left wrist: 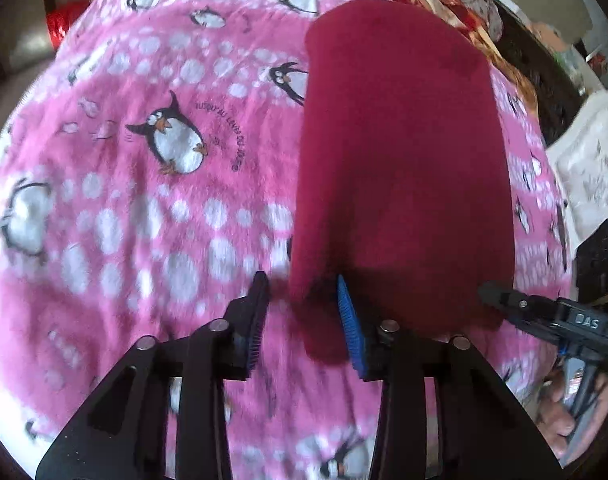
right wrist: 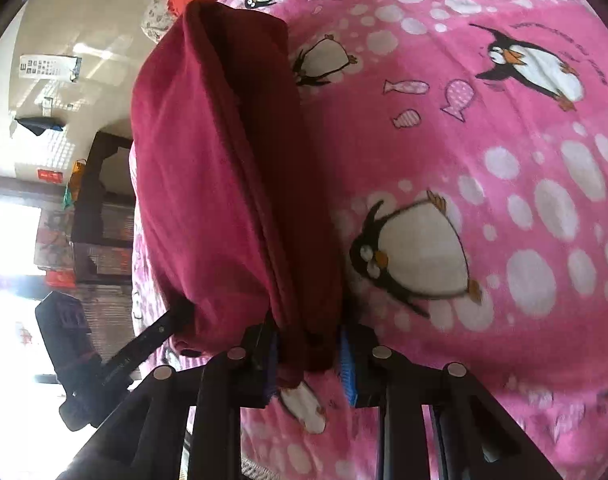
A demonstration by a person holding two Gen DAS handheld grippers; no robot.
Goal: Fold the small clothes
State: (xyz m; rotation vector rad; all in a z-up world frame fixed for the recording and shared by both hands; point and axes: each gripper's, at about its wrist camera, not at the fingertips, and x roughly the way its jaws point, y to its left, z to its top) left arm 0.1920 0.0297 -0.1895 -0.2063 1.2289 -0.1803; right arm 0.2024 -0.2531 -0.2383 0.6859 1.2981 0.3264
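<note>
Bed cover: pink penguin-print blanket, the work surface.
Left gripper: jaws partly apart, straddling the near left corner of the dark red garment; whether the pads pinch it I cannot tell.
Garment: lies on the blanket in a long narrow band, layers doubled lengthwise.
Right gripper: clenched on the bunched near end.
Progress: lengthwise fold looks done; crosswise fold seemingly remains.
</note>
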